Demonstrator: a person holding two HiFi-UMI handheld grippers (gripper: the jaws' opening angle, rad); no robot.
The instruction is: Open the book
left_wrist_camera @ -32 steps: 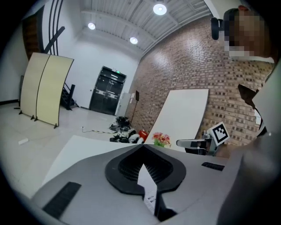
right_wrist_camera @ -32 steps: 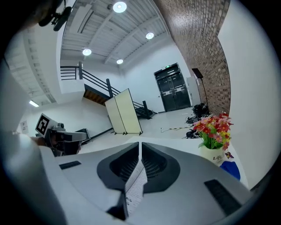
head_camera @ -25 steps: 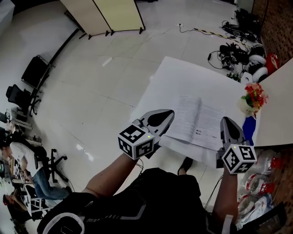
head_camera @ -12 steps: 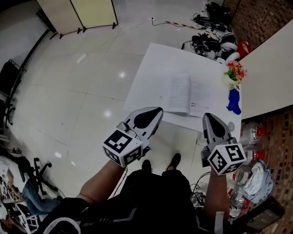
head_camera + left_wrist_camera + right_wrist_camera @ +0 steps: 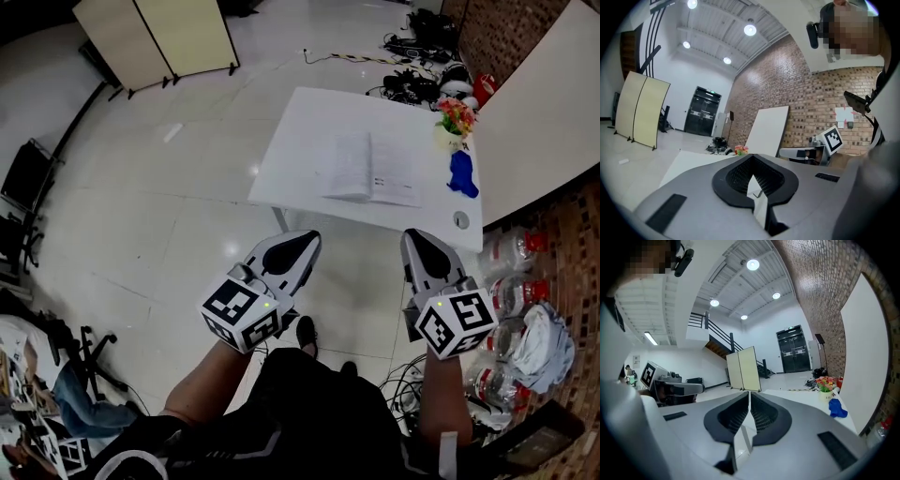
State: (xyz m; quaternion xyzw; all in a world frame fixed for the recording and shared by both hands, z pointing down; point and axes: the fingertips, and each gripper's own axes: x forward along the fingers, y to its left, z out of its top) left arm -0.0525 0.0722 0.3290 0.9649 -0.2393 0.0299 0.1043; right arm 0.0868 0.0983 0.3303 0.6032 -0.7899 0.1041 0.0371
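Note:
The book (image 5: 370, 169) lies open on the white table (image 5: 300, 141), its pages spread flat. I stand well back from the table, over the floor. My left gripper (image 5: 305, 240) and my right gripper (image 5: 415, 236) are held side by side in front of me, short of the table's near edge. Both point toward the table, and both are shut with nothing between the jaws. The left gripper view shows its jaws (image 5: 752, 156) closed, with the table (image 5: 689, 161) far ahead. In the right gripper view the jaws (image 5: 749, 393) meet in a thin line.
A flower pot (image 5: 454, 117) and a blue object (image 5: 461, 174) stand at the table's right end. A large white board (image 5: 530, 103) leans at the right, with plastic bottles (image 5: 506, 253) below it. Cables and gear (image 5: 427, 47) lie behind the table; a folding screen (image 5: 155, 33) stands at the back left.
Both grippers have drawn back from the book, which they stood beside a second ago. The table now lies farther ahead, with bare floor between it and the grippers.

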